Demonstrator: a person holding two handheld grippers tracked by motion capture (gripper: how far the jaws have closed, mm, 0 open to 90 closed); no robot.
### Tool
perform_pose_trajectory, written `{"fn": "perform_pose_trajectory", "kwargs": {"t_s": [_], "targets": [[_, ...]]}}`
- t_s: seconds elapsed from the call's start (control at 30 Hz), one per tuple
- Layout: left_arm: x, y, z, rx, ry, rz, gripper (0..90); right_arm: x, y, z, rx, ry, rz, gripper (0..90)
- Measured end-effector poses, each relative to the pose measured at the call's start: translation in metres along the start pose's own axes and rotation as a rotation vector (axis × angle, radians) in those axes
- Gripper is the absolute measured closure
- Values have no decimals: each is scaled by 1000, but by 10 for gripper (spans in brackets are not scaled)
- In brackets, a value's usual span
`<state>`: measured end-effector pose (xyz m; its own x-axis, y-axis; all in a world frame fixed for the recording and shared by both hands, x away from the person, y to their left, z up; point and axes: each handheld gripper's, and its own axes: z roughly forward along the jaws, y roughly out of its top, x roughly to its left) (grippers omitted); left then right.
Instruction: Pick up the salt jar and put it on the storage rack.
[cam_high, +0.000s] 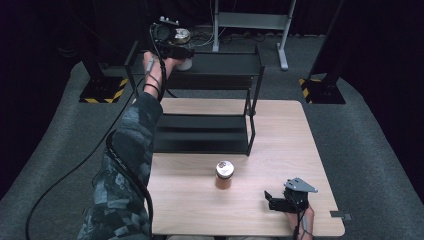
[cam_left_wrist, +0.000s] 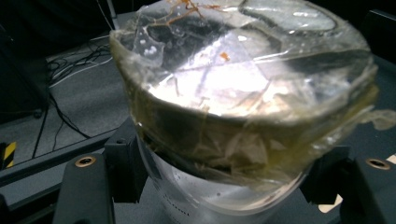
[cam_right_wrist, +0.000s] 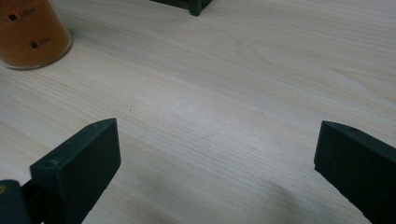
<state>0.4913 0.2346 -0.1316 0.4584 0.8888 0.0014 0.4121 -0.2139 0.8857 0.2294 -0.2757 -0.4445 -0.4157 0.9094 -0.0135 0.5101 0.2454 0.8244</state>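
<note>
Left gripper (cam_high: 176, 50): reached out over the top tier of the black shelf rack (cam_high: 220, 65), jaws pinching a clear beaker (cam_left_wrist: 243, 154) whose mouth is covered in wrinkled plastic film.
Right gripper (cam_high: 280, 202): low over the wooden table (cam_high: 280, 145) near its front right corner, jaws spread wide, nothing between them.
Orange-filled beaker (cam_high: 224, 175): upright on the table in front of the rack, well apart from the right gripper.

Orange jar (cam_right_wrist: 32, 32): top cut off by the edge.
Clear jar (cam_left_wrist: 243, 107): bottom hidden, contents too blurry.
</note>
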Motion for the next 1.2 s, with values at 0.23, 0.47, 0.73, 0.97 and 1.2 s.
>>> {"fn": "perform_pose_trajectory", "kwargs": {"t_s": [0.23,0.47,0.73,0.97,1.2], "targets": [[-3,-4,6,-26,12,-9,306,0,1,0,3,1,0,0],[-7,-5,11,-43,25,-15,306,0,1,0,5,1,-2,0],[-9,-5,13,-43,33,-17,305,-1,1,0,4,3,-2,0],[-10,-4,13,-42,39,-17,306,0,1,0,3,2,-1,0],[-9,-3,13,-38,35,-17,304,0,0,0,1,1,-1,0]]}}
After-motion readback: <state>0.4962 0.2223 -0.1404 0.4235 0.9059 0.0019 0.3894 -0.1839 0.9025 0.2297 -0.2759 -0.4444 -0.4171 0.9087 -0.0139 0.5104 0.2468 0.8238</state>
